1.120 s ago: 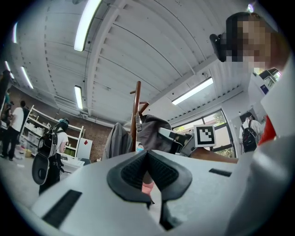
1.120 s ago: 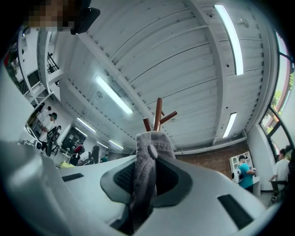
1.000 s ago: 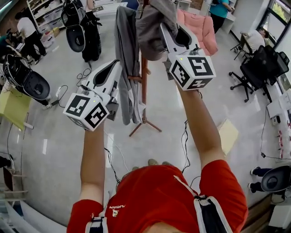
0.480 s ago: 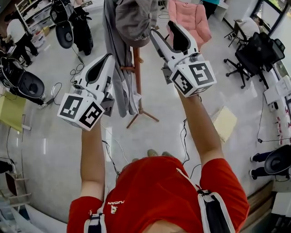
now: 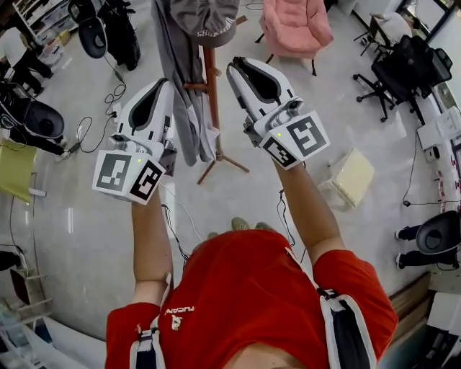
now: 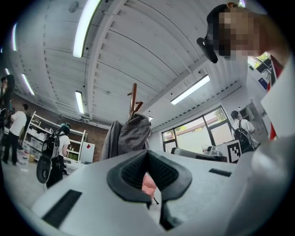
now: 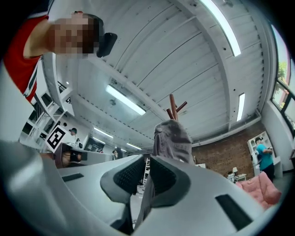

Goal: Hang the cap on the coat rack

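Note:
The grey cap (image 5: 209, 18) sits on top of the brown wooden coat rack (image 5: 212, 94), above a grey coat (image 5: 176, 79) that hangs from it. Both grippers are held up in front of the rack and clear of it. My right gripper (image 5: 241, 65) is below and right of the cap, and its jaws are closing with a narrow gap and nothing between them. My left gripper (image 5: 158, 85) is shut and empty, left of the pole. The cap (image 7: 173, 136) and rack top (image 7: 173, 103) show beyond the right jaws (image 7: 146, 159), and the cap (image 6: 136, 131) beyond the left jaws (image 6: 147, 152).
A pink armchair (image 5: 292, 25) stands behind the rack and black office chairs (image 5: 403, 72) at the right. Golf bags (image 5: 108, 36) and people are at the far left. Cables (image 5: 180, 223) run over the floor, and a pale box (image 5: 349, 176) lies to the right.
My right gripper has drawn back and down from the cap, which stays on the rack top. The left gripper has also dropped a little.

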`<state>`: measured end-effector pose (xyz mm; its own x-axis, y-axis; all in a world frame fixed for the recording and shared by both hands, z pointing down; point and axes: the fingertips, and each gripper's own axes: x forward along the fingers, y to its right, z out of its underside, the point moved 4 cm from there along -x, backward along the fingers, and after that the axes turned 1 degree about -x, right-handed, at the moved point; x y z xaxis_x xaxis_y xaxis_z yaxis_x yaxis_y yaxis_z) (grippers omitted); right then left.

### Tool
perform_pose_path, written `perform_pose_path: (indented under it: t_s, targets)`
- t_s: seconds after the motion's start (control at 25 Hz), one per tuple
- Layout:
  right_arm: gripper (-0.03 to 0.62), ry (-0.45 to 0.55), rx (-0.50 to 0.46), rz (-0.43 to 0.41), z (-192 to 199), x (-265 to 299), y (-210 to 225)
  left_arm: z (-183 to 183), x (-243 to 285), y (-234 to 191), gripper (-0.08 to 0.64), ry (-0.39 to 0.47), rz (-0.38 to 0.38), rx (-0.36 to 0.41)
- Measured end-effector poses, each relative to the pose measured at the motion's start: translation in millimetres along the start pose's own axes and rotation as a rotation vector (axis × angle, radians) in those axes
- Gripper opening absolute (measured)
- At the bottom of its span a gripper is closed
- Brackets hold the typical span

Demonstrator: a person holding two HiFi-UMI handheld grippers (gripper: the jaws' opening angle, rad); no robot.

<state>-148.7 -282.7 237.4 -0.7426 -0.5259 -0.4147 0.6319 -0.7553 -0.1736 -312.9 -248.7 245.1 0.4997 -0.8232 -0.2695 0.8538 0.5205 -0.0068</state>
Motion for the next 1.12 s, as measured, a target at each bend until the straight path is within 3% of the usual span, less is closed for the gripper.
perform_pose_path:
  t_s: [0.4,1.12]
  targets:
    - [0.026,-0.001,0.082,-0.052,26,-14,-27,27,-32,-6,0.008,-0.020,-0.078,-0.002]
    - [0.023,-0.019,0.123,-0.079,32,-17,-25,29,-31,-1,0.008,-0.022,-0.093,0.002]
